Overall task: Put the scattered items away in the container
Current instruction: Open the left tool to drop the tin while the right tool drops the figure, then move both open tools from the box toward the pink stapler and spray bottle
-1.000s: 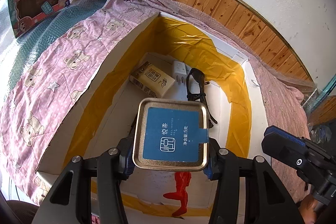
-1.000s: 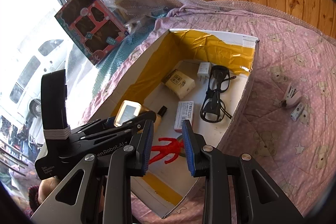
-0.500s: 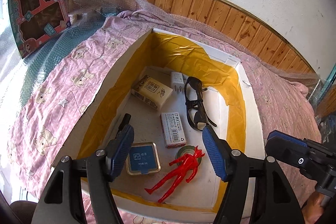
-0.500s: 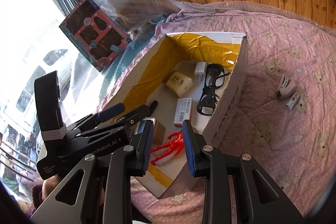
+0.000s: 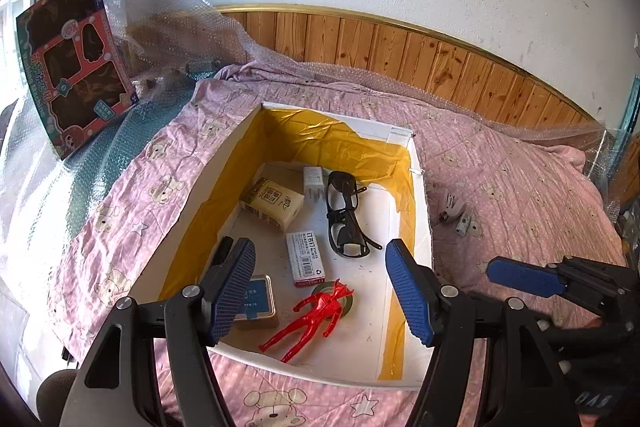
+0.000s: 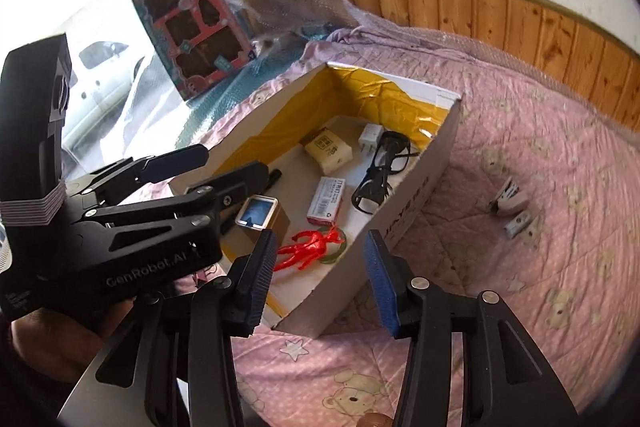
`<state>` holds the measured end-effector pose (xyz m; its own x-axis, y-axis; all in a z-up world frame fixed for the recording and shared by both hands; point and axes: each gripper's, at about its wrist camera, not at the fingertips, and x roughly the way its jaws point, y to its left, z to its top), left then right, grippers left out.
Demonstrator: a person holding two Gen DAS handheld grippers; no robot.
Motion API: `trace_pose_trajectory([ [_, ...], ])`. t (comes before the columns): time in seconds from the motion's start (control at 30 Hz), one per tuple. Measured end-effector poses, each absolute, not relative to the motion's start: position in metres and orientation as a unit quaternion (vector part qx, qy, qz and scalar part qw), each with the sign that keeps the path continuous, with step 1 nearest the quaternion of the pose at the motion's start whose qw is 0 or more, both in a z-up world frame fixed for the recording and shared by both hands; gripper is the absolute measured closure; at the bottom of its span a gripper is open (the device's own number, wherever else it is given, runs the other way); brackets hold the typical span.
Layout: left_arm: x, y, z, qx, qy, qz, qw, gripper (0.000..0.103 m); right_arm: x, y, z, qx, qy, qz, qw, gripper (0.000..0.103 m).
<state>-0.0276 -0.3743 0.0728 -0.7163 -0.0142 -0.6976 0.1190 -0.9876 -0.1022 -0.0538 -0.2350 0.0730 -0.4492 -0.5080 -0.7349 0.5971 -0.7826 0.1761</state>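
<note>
Left view: left tongs point(image 5: 320, 291) spread wide and empty above the box point(image 5: 420, 195), tin point(image 5: 256, 301) just under them.

Right view: right tongs point(image 6: 320, 271) spread too; clips point(image 6: 510, 205) lie ahead-right on the bed. I'd swing over, drop straight down and pinch one.

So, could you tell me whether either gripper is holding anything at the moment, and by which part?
Nothing is held. The left gripper and right gripper are both open and empty; the tin lies in the box.
</note>
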Motion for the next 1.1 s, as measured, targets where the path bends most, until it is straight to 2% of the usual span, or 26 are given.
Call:
trace_pose_trajectory([
  [0.77,0.001,-0.383,0.081,0.394,0.058,-0.915,0.062,0.036,-0.051,-0.248,0.069,0.417,0.101,-0.845,0.319,0.055],
  [1.1,0.005,-0.386,0.079,0.405,0.049,-0.91,0.077,0.036,-0.049,-0.247,0.066,0.414,0.093,-0.842,0.333,0.054],
])
